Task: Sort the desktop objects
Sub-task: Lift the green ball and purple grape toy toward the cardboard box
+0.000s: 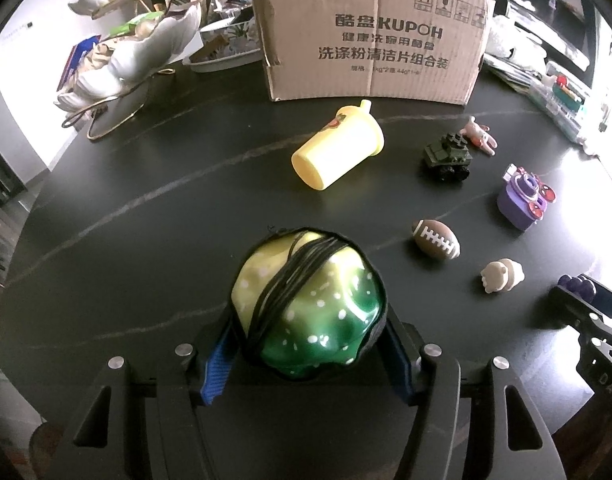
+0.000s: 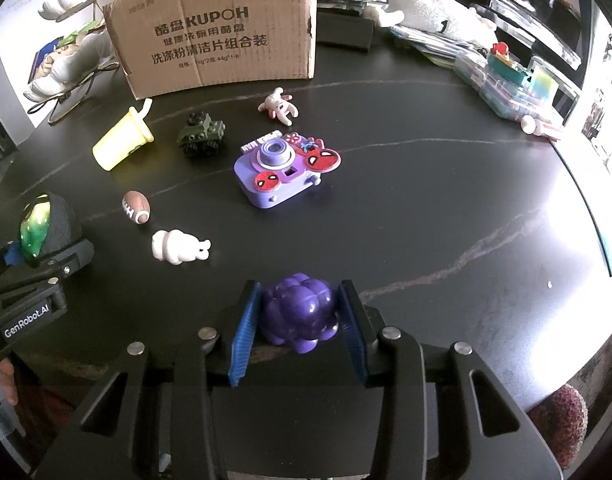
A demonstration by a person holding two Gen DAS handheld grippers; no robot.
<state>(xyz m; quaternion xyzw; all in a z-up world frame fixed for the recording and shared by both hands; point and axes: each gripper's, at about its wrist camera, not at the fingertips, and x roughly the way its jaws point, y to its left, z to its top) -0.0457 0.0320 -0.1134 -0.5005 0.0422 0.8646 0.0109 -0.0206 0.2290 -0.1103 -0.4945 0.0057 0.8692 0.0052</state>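
My left gripper (image 1: 307, 316) is shut on a green-and-yellow ball (image 1: 306, 300) wrapped in black netting, low over the dark table (image 1: 146, 220). My right gripper (image 2: 300, 286) is shut on a purple grape toy (image 2: 298, 312), its blue pads (image 2: 246, 328) against both sides. Loose on the table lie a tipped yellow cup (image 2: 122, 140), a green tank (image 2: 200, 134), a pink rabbit (image 2: 278, 108), a purple camera toy (image 2: 286, 168), a small football (image 2: 136, 206) and a white figurine (image 2: 178, 246). The left gripper with its ball (image 2: 38, 224) shows at the right wrist view's left edge.
An open cardboard box (image 1: 369, 36) stands at the back of the table. White shell-shaped dishes on wire stands (image 1: 118, 60) crowd the back left. Plastic cases and a plush toy (image 2: 433, 4) line the back right. A crocheted reddish thing (image 2: 557, 420) sits off the near right edge.
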